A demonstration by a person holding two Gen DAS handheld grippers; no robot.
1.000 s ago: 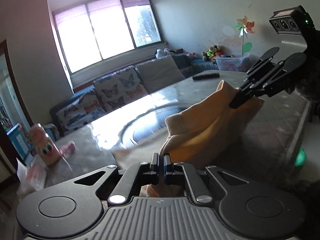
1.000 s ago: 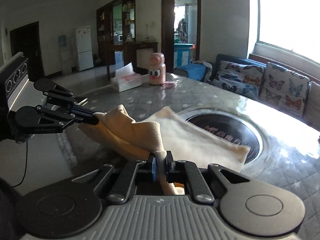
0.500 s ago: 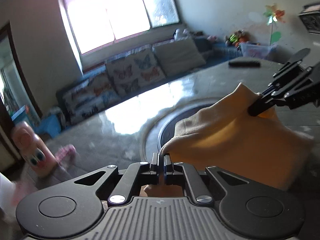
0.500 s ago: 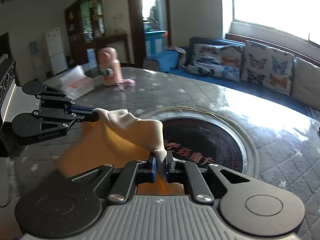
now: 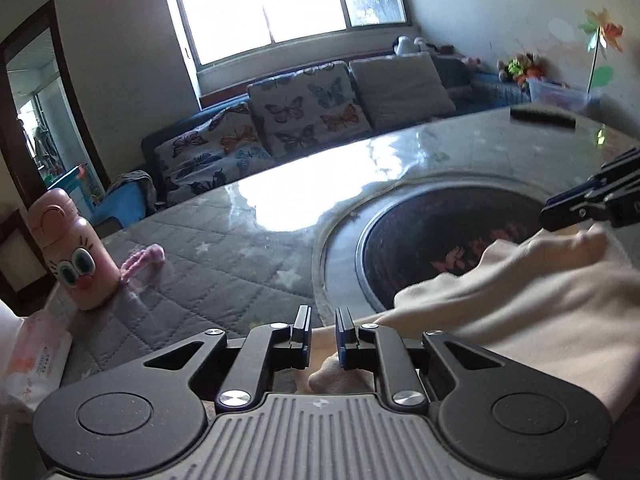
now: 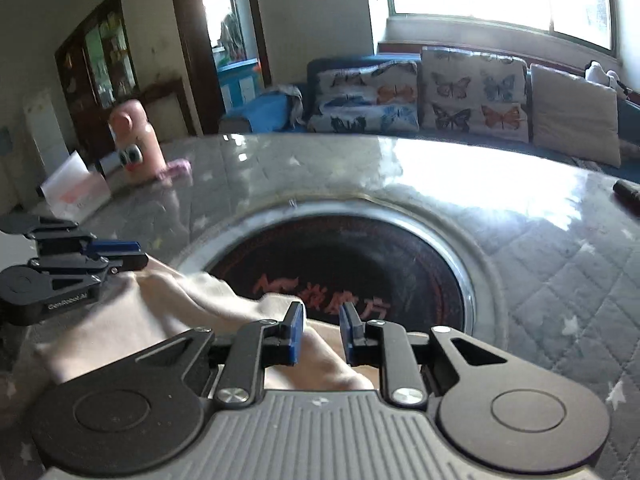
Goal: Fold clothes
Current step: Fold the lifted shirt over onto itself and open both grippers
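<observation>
Left fingers (image 5: 301, 326), right fingers (image 6: 294, 330) opening; cream garment (image 5: 532, 312) between, unpressed.

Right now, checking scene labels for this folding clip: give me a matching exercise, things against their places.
Things:
1 cream garment
2 pink bottle
3 black remote
4 butterfly cushions

Places:
A on the sofa under the window
B on the table's far edge
C lying beside the dark round inset
D standing by the tissue pack

Pairs: 1-C, 2-D, 3-B, 4-A
</observation>
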